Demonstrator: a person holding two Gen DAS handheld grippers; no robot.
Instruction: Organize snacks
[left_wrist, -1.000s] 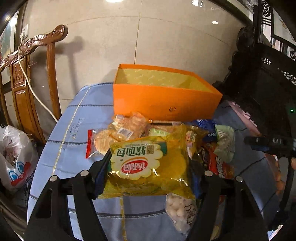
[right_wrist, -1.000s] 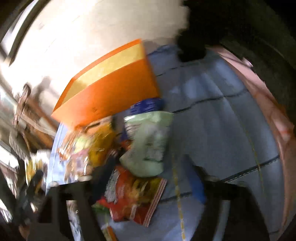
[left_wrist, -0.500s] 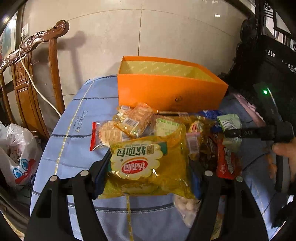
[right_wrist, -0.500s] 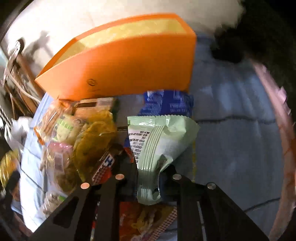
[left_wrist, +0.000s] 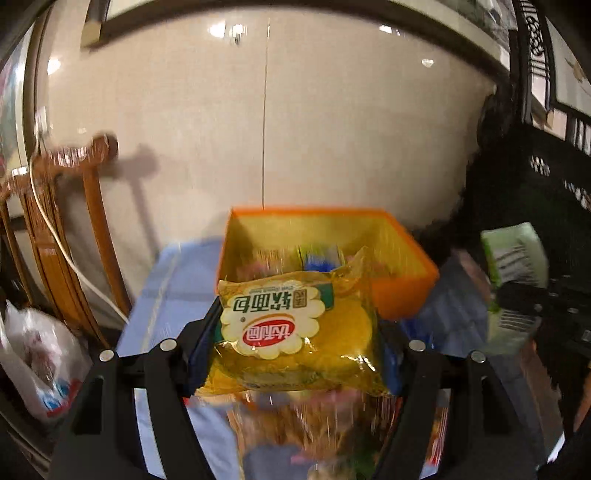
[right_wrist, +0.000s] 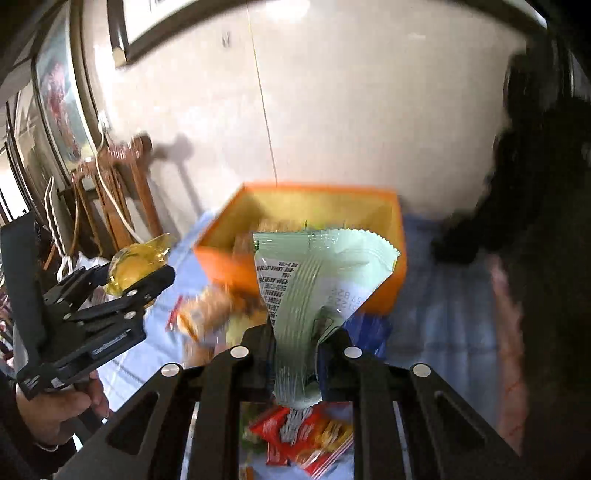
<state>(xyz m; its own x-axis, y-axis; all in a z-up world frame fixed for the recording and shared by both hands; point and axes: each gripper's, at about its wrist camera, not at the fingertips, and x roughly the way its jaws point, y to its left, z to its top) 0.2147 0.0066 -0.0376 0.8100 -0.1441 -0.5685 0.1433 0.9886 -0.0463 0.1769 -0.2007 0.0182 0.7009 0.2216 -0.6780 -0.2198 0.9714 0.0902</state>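
My left gripper (left_wrist: 295, 354) is shut on a yellow bread packet (left_wrist: 295, 332) and holds it raised in front of the orange box (left_wrist: 402, 291). My right gripper (right_wrist: 295, 350) is shut on a pale green snack bag (right_wrist: 314, 273), held up before the same orange box (right_wrist: 221, 258). The box holds a few packets. The left gripper with its yellow packet (right_wrist: 136, 266) shows at the left of the right wrist view. The green bag (left_wrist: 513, 258) shows at the right of the left wrist view. Loose snacks (right_wrist: 303, 435) lie on the blue tablecloth (right_wrist: 436, 325) below.
A wooden chair (left_wrist: 88, 206) with a white cable stands at the table's left. A white plastic bag (left_wrist: 37, 362) sits low on the left. Dark carved furniture (left_wrist: 535, 192) stands at the right. A tiled wall is behind the box.
Both grippers have risen from the snack pile with their packets and now look down into the orange box. The right gripper closed on the green bag during this time.
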